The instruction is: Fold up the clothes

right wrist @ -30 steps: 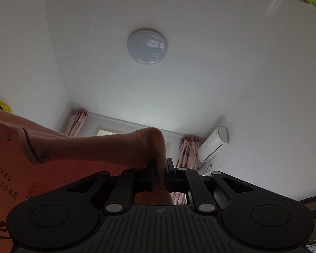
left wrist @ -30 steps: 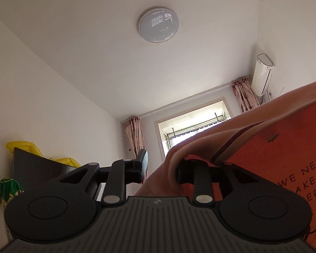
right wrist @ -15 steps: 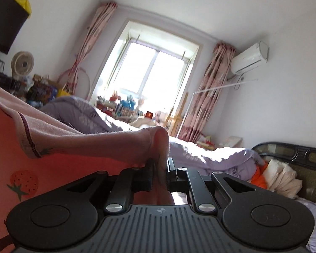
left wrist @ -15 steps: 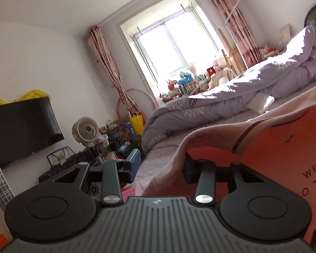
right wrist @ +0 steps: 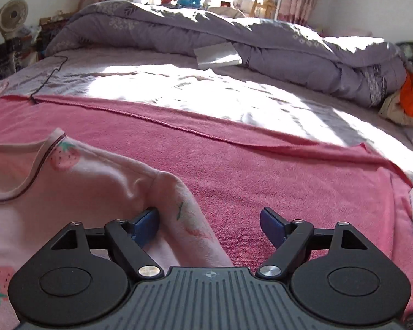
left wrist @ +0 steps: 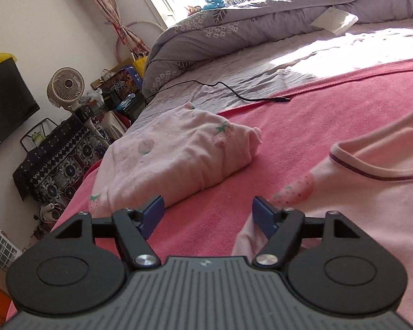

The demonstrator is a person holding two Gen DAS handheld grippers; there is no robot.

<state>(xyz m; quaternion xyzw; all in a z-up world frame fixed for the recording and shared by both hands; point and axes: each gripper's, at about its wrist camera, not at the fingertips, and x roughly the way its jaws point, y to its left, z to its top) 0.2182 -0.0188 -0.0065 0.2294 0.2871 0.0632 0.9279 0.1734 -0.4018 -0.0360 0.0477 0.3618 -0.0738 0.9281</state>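
Pink strawberry-print garments number two, one spread shirt point(right wrist: 77, 192) and one folded bundle point(left wrist: 176, 156), as left gripper point(left wrist: 208, 216) and right gripper point(right wrist: 209, 224) jaws spread open, pinching nothing.

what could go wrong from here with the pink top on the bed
The right gripper is opening with the sleeve draped between its jaws, so pulling away could drag it. The top looks rumpled at the neckline, so folds may come out crooked. The cable lies on the towel and could snag.
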